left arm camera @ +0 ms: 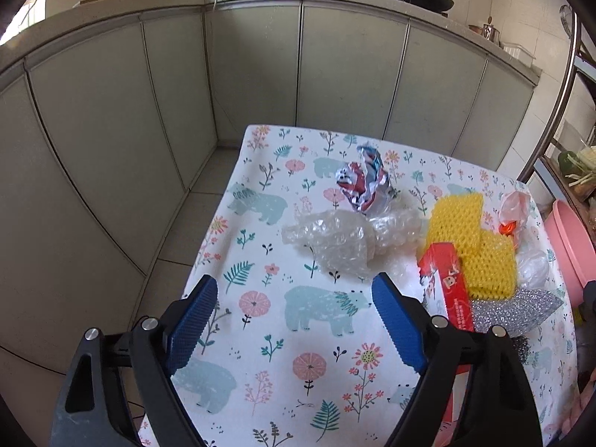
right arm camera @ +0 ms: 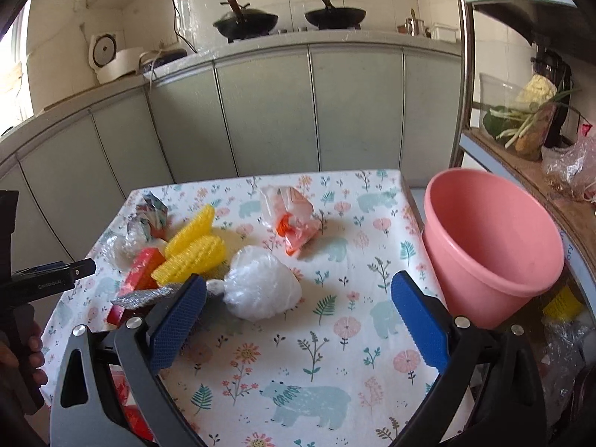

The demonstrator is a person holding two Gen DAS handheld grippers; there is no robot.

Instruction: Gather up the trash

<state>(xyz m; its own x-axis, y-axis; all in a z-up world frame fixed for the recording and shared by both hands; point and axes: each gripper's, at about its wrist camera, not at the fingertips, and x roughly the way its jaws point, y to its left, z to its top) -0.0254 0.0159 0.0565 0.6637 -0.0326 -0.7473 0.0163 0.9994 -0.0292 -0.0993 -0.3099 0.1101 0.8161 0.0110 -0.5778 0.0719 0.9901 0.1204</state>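
Observation:
Trash lies on a table with a bear-and-flower cloth (left arm camera: 309, 335) (right arm camera: 335, 372). My left gripper (left arm camera: 294, 290) is open and empty, just short of a clear bubble-wrap wad (left arm camera: 335, 242). Beyond it lies a crumpled foil wrapper (left arm camera: 363, 182). To the right are yellow foam netting (left arm camera: 473, 238), a red box (left arm camera: 452, 290) and a silver scrubber (left arm camera: 514, 309). My right gripper (right arm camera: 298, 290) is open and empty, close to a white plastic bag ball (right arm camera: 260, 287). An orange-and-clear bag (right arm camera: 294, 219) lies farther back. A pink bucket (right arm camera: 491, 246) stands at the table's right edge.
Grey-green kitchen cabinets (left arm camera: 260, 67) run behind the table, with woks and a rice cooker on the counter. A metal rack with vegetables (right arm camera: 529, 119) stands to the right behind the bucket. The left gripper and hand (right arm camera: 22, 298) show at the right wrist view's left edge.

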